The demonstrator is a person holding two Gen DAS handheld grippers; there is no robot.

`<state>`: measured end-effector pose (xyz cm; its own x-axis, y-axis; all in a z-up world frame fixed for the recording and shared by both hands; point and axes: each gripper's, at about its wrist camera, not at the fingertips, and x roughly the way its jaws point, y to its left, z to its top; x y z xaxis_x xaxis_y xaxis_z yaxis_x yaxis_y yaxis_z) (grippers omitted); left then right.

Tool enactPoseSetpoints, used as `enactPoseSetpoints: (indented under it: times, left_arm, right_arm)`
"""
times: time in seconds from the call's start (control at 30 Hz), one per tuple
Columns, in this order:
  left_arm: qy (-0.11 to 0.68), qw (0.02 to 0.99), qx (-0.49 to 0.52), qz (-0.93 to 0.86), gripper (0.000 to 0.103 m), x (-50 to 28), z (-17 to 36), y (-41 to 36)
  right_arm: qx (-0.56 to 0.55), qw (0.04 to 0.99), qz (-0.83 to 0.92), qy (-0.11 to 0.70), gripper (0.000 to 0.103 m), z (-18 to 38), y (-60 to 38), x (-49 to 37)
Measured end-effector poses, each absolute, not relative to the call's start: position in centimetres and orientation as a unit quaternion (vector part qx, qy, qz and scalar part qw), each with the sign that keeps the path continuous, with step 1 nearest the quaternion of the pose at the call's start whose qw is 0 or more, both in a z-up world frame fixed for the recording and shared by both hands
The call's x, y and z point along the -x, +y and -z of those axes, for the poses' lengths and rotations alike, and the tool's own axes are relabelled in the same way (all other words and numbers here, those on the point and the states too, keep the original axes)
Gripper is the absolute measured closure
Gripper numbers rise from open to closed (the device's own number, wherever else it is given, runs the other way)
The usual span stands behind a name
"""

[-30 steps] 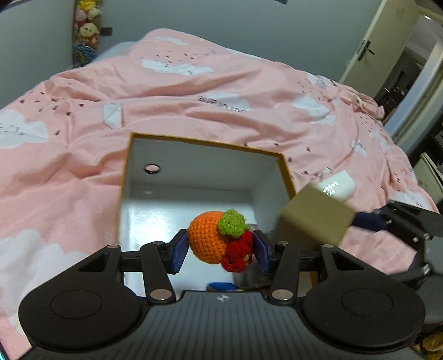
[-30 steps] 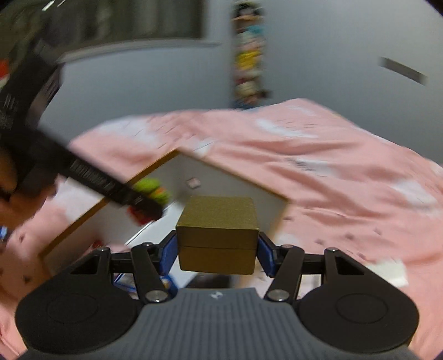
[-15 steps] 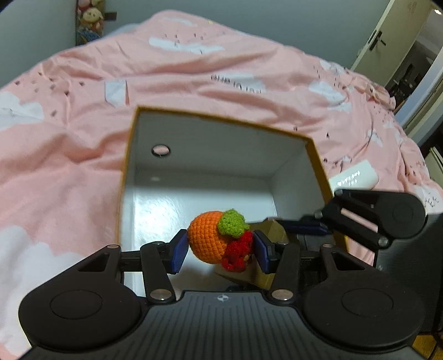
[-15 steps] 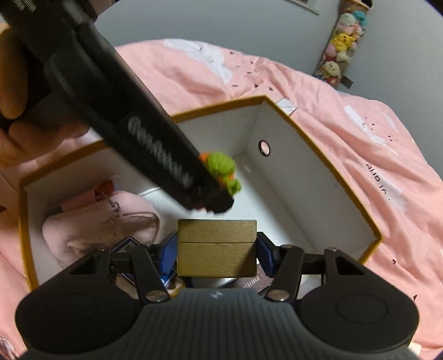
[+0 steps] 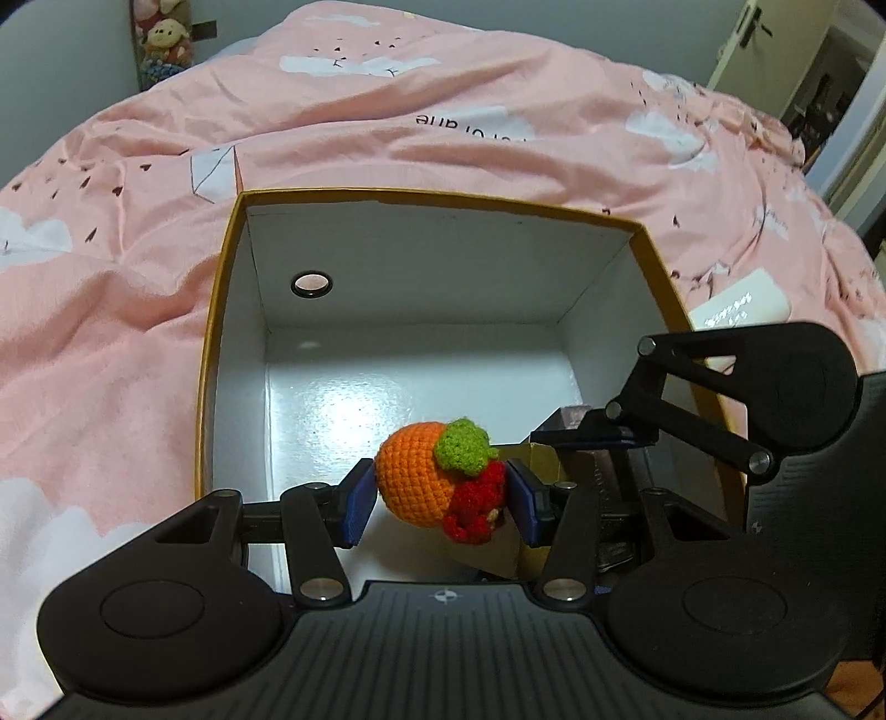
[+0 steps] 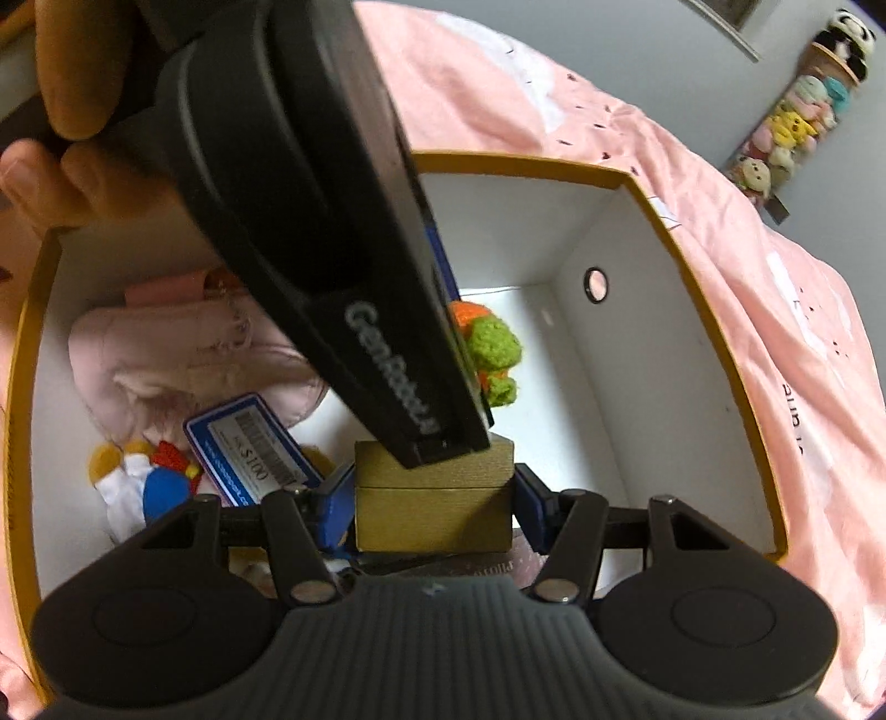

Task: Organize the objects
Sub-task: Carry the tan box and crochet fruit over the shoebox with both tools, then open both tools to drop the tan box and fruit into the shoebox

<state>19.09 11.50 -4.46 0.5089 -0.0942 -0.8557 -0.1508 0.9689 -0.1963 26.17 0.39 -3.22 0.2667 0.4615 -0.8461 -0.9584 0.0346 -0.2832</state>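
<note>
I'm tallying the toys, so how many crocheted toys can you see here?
2: the orange crocheted fruit held in the left gripper over the box, and a crocheted doll lying inside it. Others may be hidden.

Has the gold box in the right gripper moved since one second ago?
Yes. The gold box went from above the bed down into the storage box, near its floor.

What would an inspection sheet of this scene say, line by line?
Surface: pink bedspread, wrinkled.
Job's things: white box, gold rim, open on the bed; crochet orange and gold case held over it.
Clutter: in the box a pink pouch, blue card, plush toy; white packet on the bed beside it.
Grippers: left gripper shut on the orange; right gripper shut on the case.
Cables: nothing seen.
Surroundings: grey wall, hanging plush dolls, door.
</note>
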Motion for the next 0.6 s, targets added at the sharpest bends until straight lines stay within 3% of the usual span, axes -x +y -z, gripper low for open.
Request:
enactPoseSetpoints:
  times: [0.4,0.6]
  left_arm:
    - [0.522,0.851,0.051,0.022,0.046,-19.3,4.4,10.7]
    - [0.537,0.843,0.006,0.03,0.046,-19.2,4.5,9.8]
  right_arm:
    - [0.414,0.68,-0.532,0.289,0.039,3.2,0.6,-28.0]
    - [0.402,0.679,-0.539,0.293,0.048,3.3,0.3,-27.2]
